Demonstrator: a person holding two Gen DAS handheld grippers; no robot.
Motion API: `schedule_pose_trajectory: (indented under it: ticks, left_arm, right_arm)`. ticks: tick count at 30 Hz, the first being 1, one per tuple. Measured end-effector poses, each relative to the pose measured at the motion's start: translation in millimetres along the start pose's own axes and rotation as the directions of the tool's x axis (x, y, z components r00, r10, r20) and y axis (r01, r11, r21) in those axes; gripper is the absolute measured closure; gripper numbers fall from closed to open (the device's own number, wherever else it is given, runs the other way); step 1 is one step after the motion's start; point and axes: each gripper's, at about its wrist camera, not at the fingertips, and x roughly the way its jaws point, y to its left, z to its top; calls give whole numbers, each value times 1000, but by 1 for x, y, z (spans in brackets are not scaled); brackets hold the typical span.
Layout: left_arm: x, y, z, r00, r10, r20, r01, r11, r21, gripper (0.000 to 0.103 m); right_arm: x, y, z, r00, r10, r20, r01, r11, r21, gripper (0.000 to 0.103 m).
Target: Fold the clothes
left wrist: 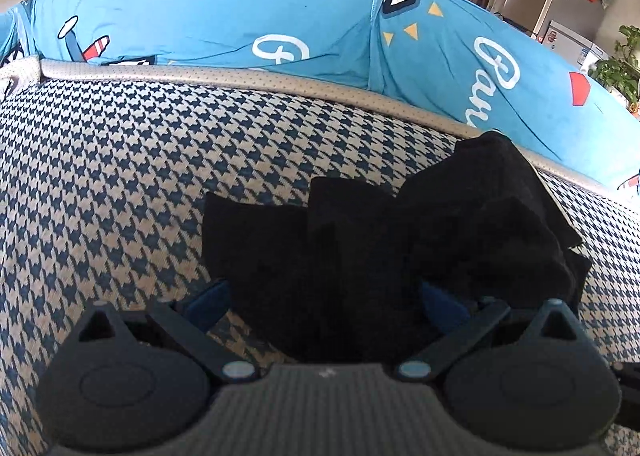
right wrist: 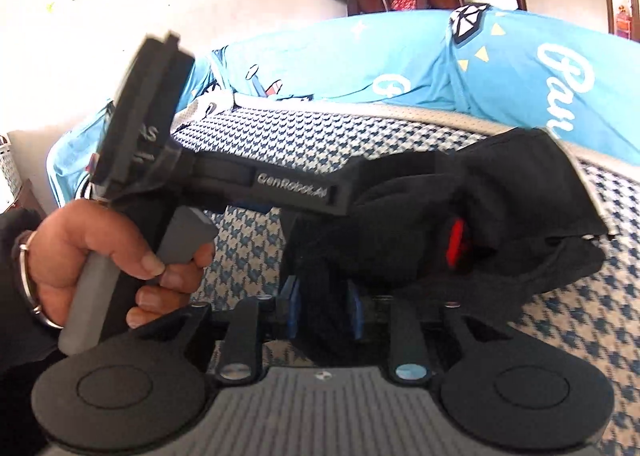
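At the left of the right wrist view, a hand gripped the grey handle of the left gripper, whose black body reached across the middle of the frame and bore the white lettering "GenRobot.AI". Its tip was lost in the black garment, which lay bunched on the houndstooth cushion from the centre to the right of the frame. A small red patch showed among the folds.

Low in the centre, the right gripper had its blue pads close together with a strip of the black cloth between them; whether they pinched it could not be told.

In the left wrist view the left gripper stood wide, blue pads apart on either side of the cloth and not pressing it. The garment filled the centre and centre right of that frame.

This looked like a mid-fold step, with the cloth gathered and being set down or re-gripped. The next move likely called for finding a clean edge and flattening the bundle.

Along the top right, the blue cover carried cursive white letters, partly readable as "Car".
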Motion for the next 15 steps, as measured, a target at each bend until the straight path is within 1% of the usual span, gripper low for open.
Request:
schedule_pose_trajectory:
  ticks: [1,4,6,8,10,12,14,15]
  left_arm:
    - [2,1,-1,1000,7,-7,-7,1000,-4,0]
    - [5,4,-3,1000,21,-21,-21,1000,-11,0]
    - [7,5,-4,999,23,-25,-23,1000,-13,0]
    - [8,6,-4,999,32,-27,-33,999,-14,0]
    - [8,7,-5,999,33,-34,-34,999,-20,0]
    - [9,8,-6,999,31,-41,-32,999,-27,0]
    - [10,9,-7,999,32,-43,-33,999,-25,0]
    - [10,9,-8,999,32,-43,-33,999,-24,0]
  right_arm:
    - [-5,-2,0,1000,-6,7,6,1000,0,71]
    - [-17,-11,0,998,-48,41,47,999,26,67]
    - [-22,-21,3,994,-81,67,76,995,71,67]
    - [-27,-31,7,989,-115,91,104,988,118,63]
    - [-27,-39,8,981,-160,112,139,974,179,55]
    - [-23,-48,12,971,-204,121,171,955,242,53]
    - [-13,-55,18,966,-232,110,190,935,299,51]
    - [-6,-59,20,965,-239,106,193,925,326,48]
